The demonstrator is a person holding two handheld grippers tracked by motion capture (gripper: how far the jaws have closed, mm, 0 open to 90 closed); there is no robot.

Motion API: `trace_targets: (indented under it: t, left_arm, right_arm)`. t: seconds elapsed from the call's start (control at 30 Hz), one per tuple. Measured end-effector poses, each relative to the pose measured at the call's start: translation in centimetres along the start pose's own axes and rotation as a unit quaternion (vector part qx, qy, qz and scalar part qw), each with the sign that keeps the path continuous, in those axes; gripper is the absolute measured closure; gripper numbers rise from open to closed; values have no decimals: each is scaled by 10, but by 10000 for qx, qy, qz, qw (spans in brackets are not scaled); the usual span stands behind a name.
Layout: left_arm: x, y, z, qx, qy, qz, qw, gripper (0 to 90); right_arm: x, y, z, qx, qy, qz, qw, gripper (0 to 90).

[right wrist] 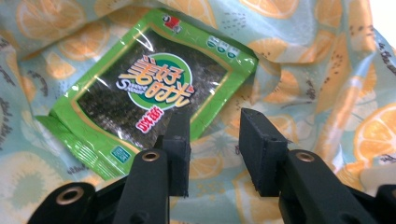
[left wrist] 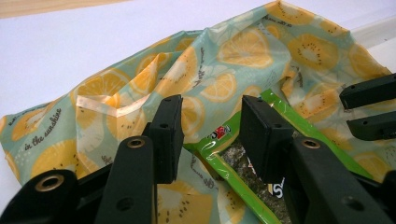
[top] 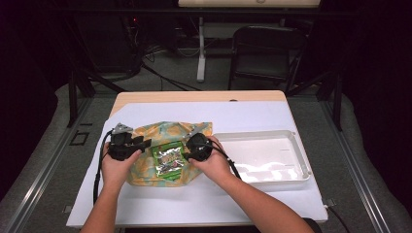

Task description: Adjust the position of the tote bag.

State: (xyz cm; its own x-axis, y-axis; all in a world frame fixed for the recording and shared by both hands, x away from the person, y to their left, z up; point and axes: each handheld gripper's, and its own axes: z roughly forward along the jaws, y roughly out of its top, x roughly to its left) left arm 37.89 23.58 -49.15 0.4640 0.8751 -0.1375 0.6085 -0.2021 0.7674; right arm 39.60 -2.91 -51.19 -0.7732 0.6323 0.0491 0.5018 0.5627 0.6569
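Note:
A teal bag printed with orange slices lies crumpled on the white table cover. On top of it rests a green seaweed snack packet. My left gripper is at the bag's left side, open, its jaws apart above the packet's green edge and the bag. My right gripper is at the packet's right side. In the right gripper view its jaws are open just short of the packet, with only bag fabric beneath. The right gripper's jaws also show in the left gripper view.
A white shallow tray stands to the right of the bag, close to my right hand. The white cover reaches the table's front edge. A dark chair and cables are on the floor beyond the table.

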Motion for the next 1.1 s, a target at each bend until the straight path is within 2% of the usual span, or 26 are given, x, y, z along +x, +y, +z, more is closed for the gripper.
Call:
trace_targets:
  t: [0.13, 0.17, 0.43, 0.67, 0.83, 0.93, 1.1]
  left_arm:
    - [-3, 0, 0, -17, 13, 39, 10000, 596]
    - [-4, 0, 1, 3, 8, 45, 10000, 598]
    - [-7, -1, 3, 125, -44, 92, 9999, 622]
    - [-10, -1, 7, 196, -63, 72, 9998, 622]
    - [-13, -1, 8, 211, -164, -22, 9996, 598]
    - [-17, -1, 7, 120, -248, -116, 9996, 590]
    - [-24, -1, 8, 133, -234, -120, 9996, 591]
  right_arm:
    - [1, 3, 1, -14, 31, 32, 10000, 643]
    - [2, 3, 2, -94, 32, 102, 9999, 641]
    - [5, 7, 7, -65, -17, -17, 10000, 642]
    - [3, 8, 10, -77, -78, 114, 9999, 653]
    - [1, 10, 12, -46, -96, 147, 9998, 669]
    - [0, 10, 13, 10, -92, 149, 9998, 673]
    - [-1, 11, 15, 17, -84, 171, 9998, 666]
